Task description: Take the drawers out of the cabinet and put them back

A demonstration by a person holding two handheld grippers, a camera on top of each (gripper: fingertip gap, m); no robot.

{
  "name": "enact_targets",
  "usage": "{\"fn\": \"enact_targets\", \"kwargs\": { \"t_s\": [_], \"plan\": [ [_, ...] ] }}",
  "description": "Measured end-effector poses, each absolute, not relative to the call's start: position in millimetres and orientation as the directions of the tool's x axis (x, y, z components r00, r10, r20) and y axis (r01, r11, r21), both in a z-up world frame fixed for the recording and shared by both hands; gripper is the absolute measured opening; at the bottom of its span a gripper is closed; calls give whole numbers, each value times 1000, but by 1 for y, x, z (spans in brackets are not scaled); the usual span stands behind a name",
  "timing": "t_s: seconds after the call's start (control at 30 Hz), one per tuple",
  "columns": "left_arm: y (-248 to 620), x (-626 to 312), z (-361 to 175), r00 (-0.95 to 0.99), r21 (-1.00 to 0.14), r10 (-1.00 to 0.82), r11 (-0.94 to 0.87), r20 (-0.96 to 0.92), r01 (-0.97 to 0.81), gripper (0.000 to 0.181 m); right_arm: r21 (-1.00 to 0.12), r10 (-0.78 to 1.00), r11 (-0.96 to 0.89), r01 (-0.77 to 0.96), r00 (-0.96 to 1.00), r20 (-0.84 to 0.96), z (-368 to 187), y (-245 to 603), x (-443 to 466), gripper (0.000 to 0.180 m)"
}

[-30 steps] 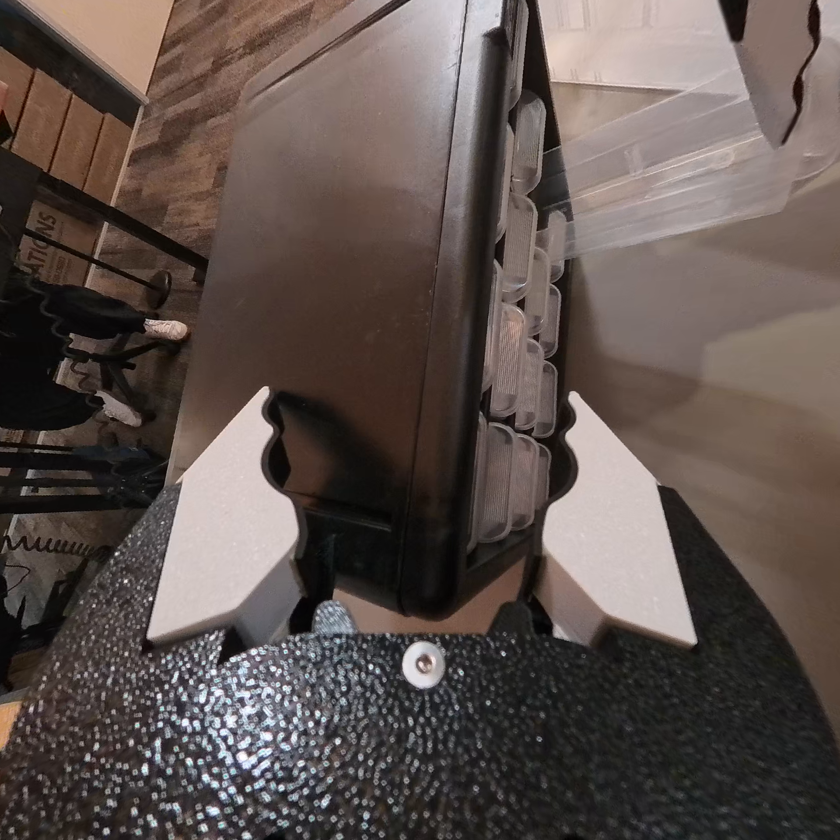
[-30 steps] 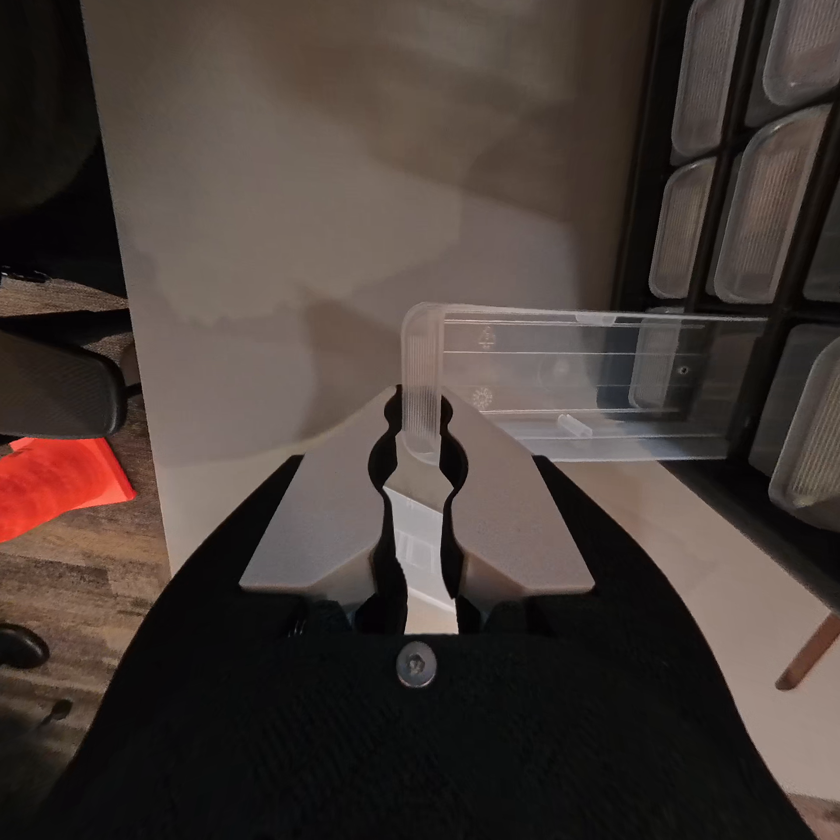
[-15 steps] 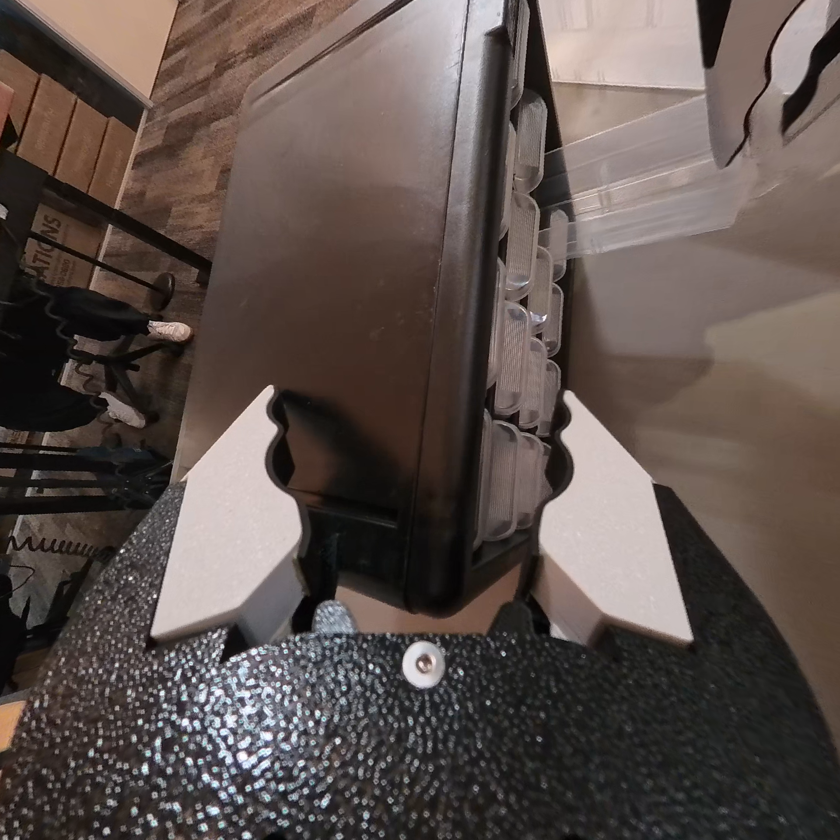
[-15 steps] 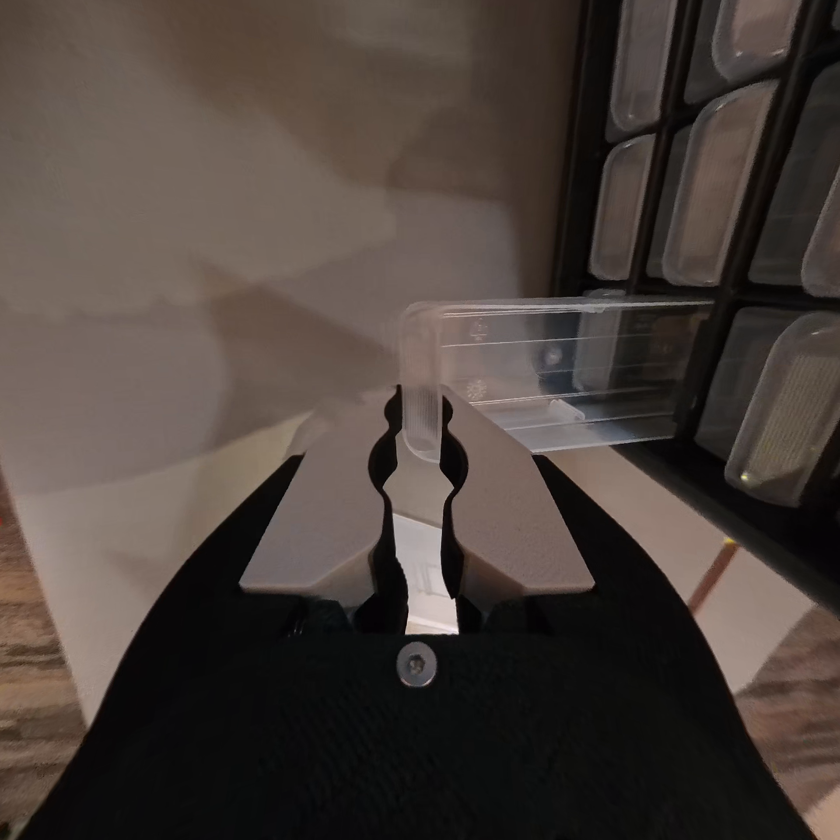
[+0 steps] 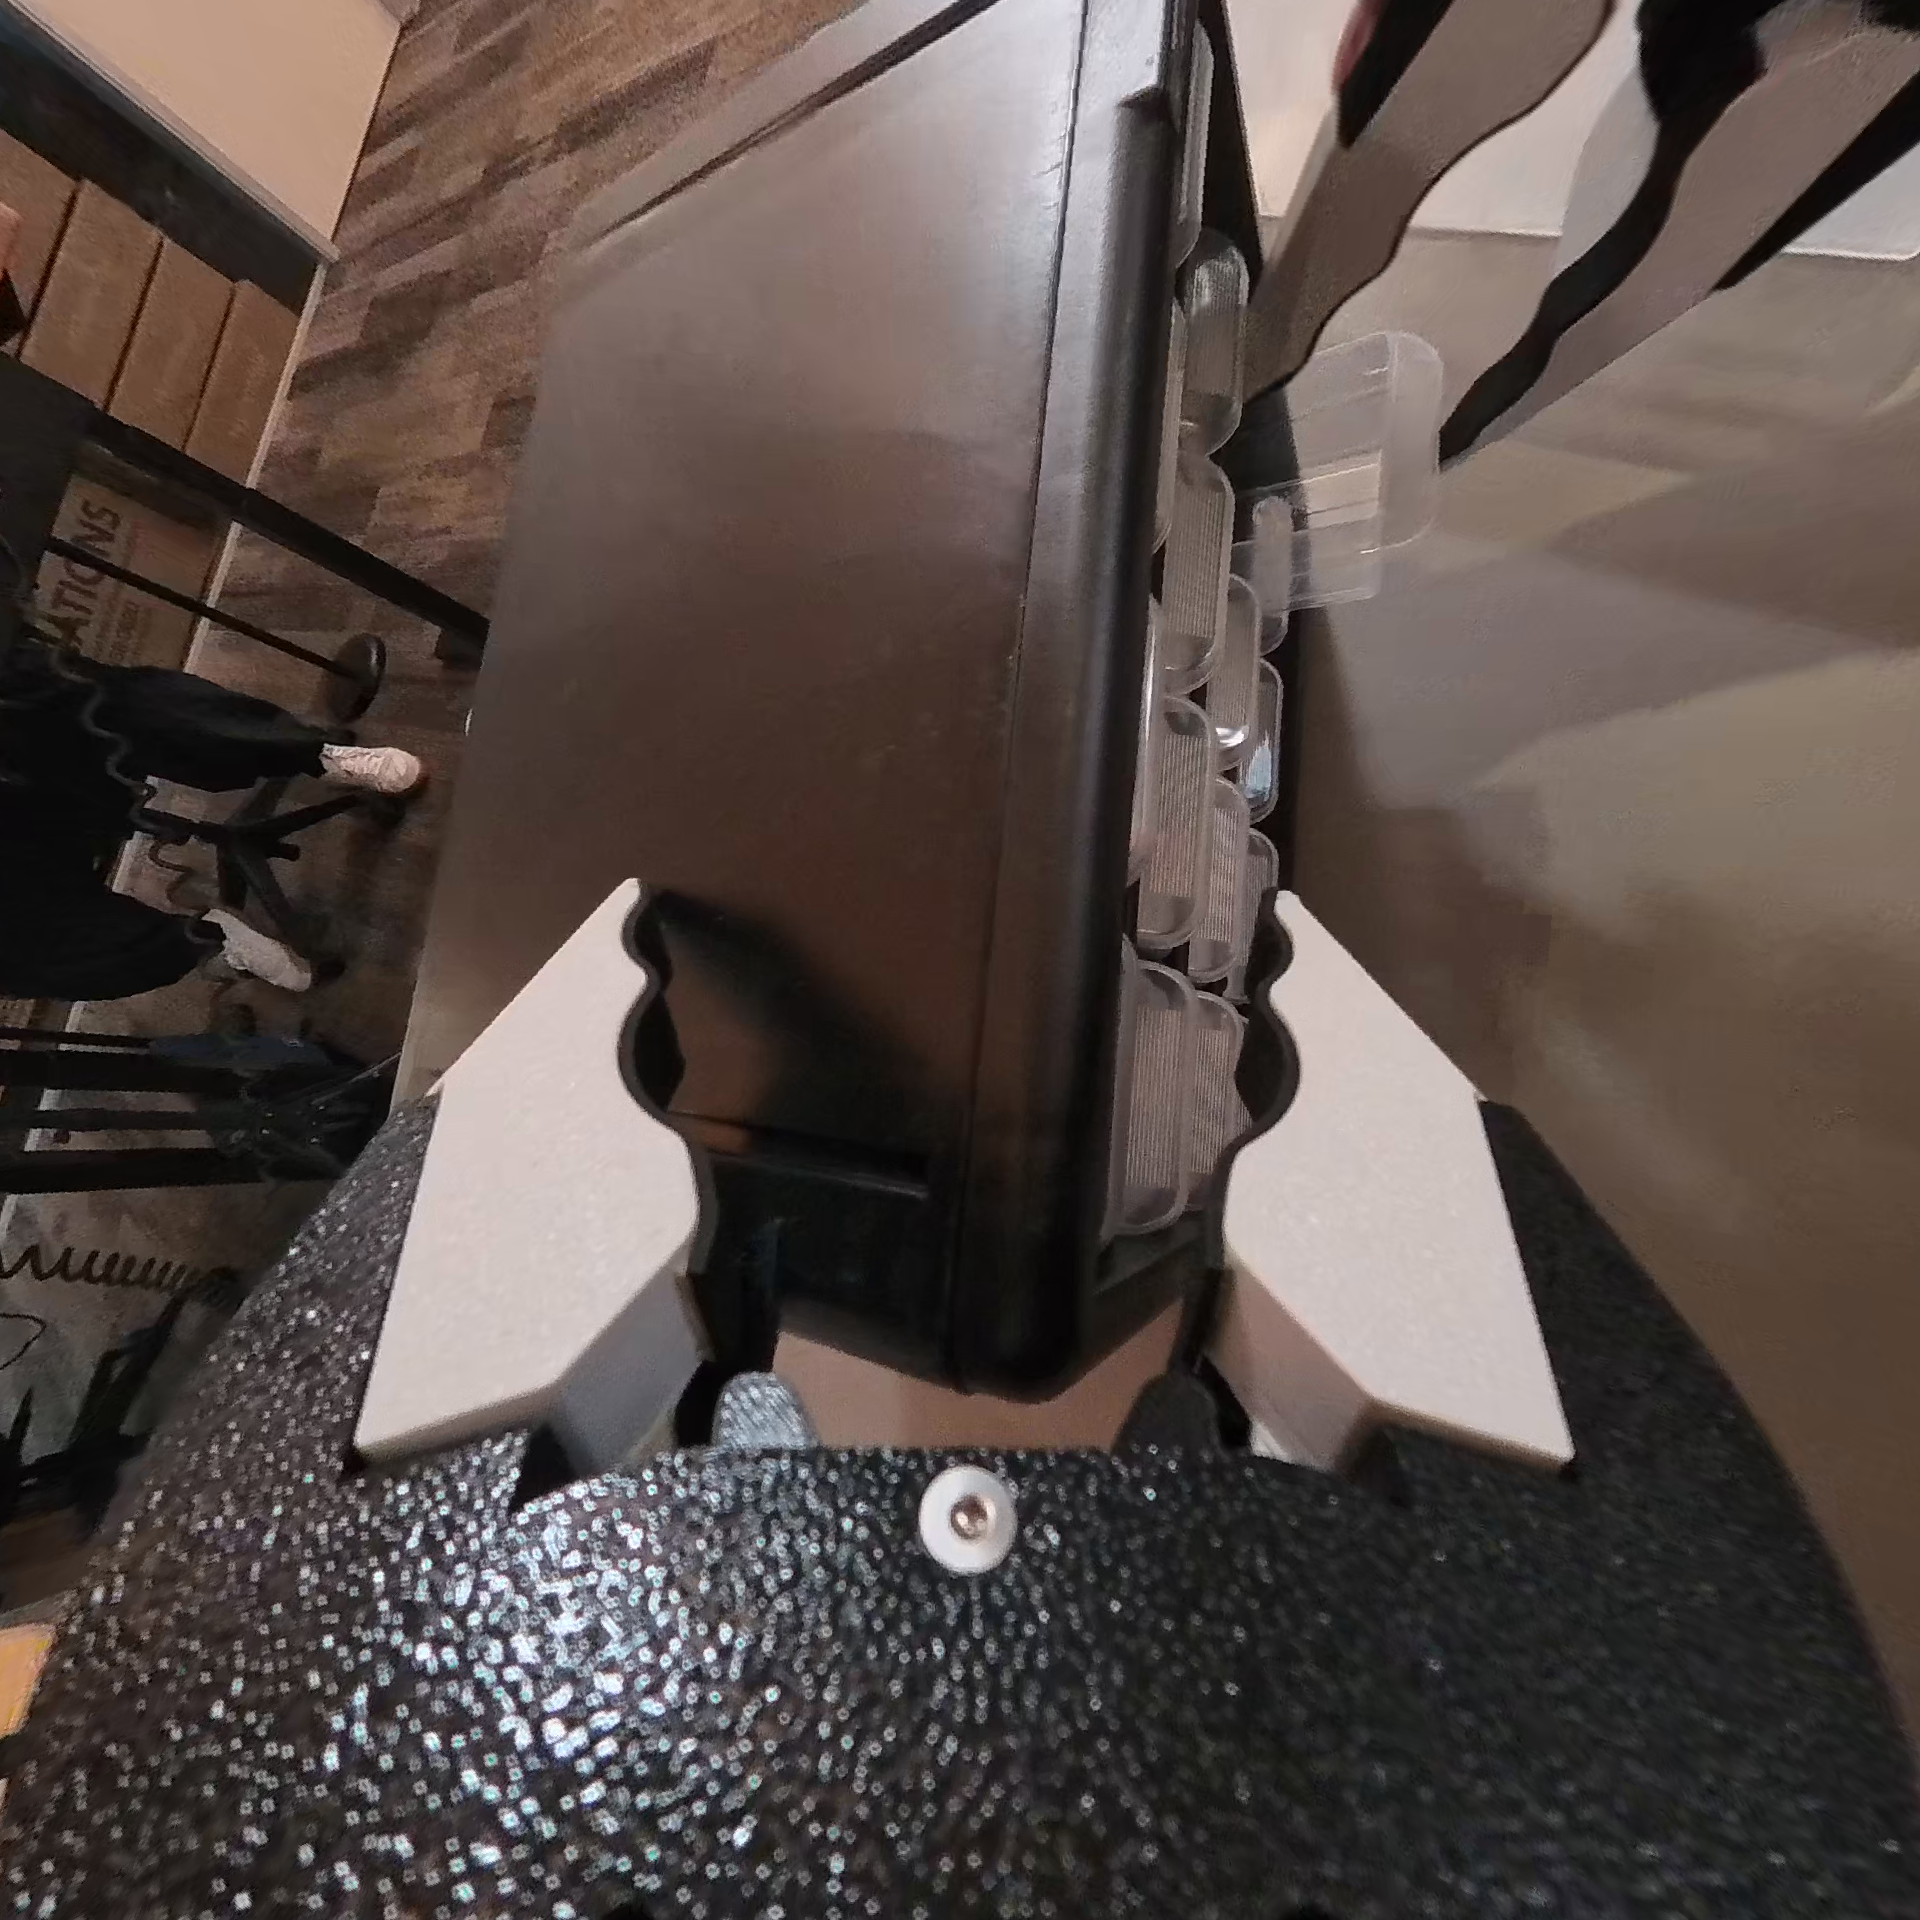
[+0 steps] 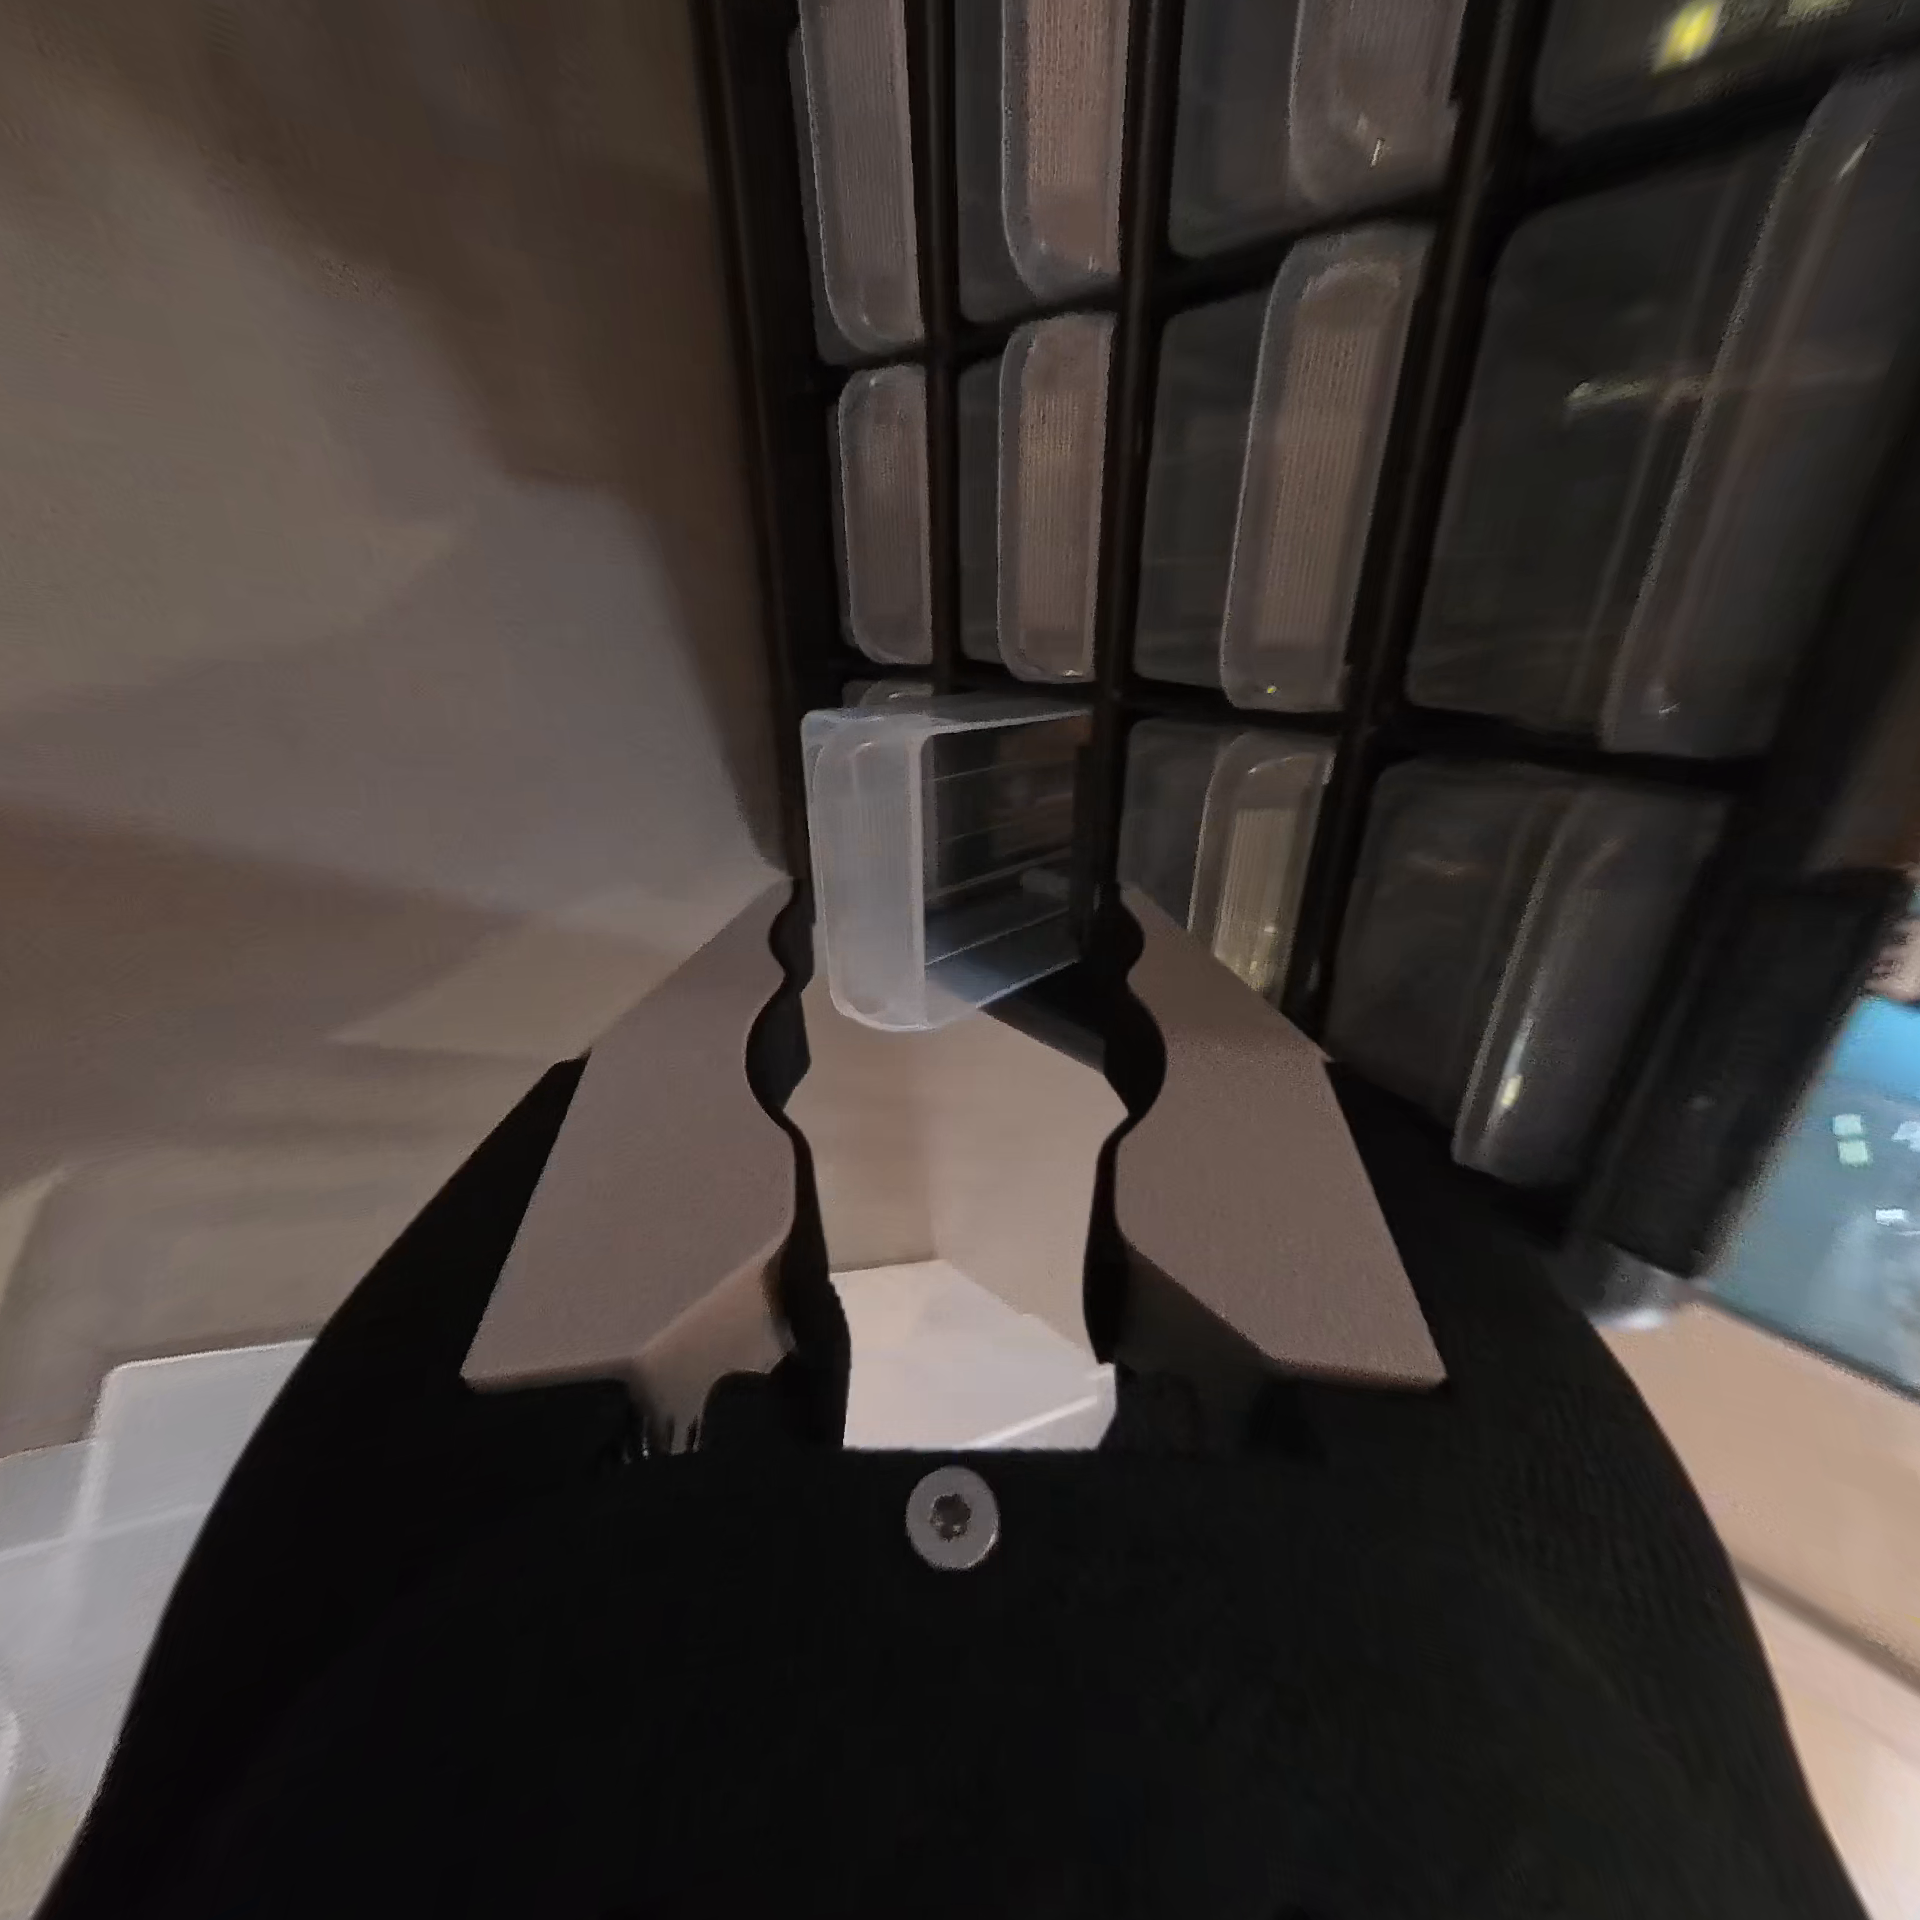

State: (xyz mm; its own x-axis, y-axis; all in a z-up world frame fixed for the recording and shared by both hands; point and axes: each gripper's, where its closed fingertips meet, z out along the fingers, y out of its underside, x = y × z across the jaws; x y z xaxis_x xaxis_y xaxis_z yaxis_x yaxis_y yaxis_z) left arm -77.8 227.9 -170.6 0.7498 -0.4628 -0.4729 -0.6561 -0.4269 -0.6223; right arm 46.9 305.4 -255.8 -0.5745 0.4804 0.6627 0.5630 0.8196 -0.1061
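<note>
A black cabinet point(image 5: 779, 623) with several clear drawers point(image 6: 1299, 468) in its grid stands on a beige surface. My left gripper point(image 5: 956, 899) clamps the cabinet's near end, one finger on the back and one on the drawer fronts. One clear drawer point(image 6: 883, 873) sits part way in a slot in the left column and sticks out toward me. My right gripper point(image 6: 956, 894) is open, with its fingertips on either side of that drawer's front and not gripping it. In the left wrist view the right gripper point(image 5: 1366, 416) is open at the top right, over the same drawer point(image 5: 1361, 457).
The beige surface point(image 6: 364, 520) stretches left of the cabinet. A translucent plastic bin point(image 6: 104, 1455) lies at the lower left. A blue object point(image 6: 1829, 1143) is at the right. Cardboard boxes point(image 5: 135, 312) and chair legs point(image 5: 249, 831) stand on the floor beyond the cabinet.
My right gripper carried the clear drawer to the cabinet, slid it most of the way into its slot, then opened and let go. My left gripper has stayed on the cabinet.
</note>
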Motion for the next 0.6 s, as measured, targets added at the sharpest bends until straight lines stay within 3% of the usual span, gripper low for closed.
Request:
{"fn": "enact_targets", "kwargs": {
  "t_s": [0.23,0.47,0.6],
  "plan": [
    [228,-78,-170,748,-623,-462,-424,-476,-658,108,122,127,903,411,-527,841,-245,303,34,47],
    [228,-79,-169,754,-634,-465,-419,-465,-650,104,329,-105,863,383,-502,858,-250,309,25,30],
    [228,-79,-168,753,-636,-468,-417,-462,-649,105,289,-104,889,355,-459,882,-243,290,31,37]
  ]
}}
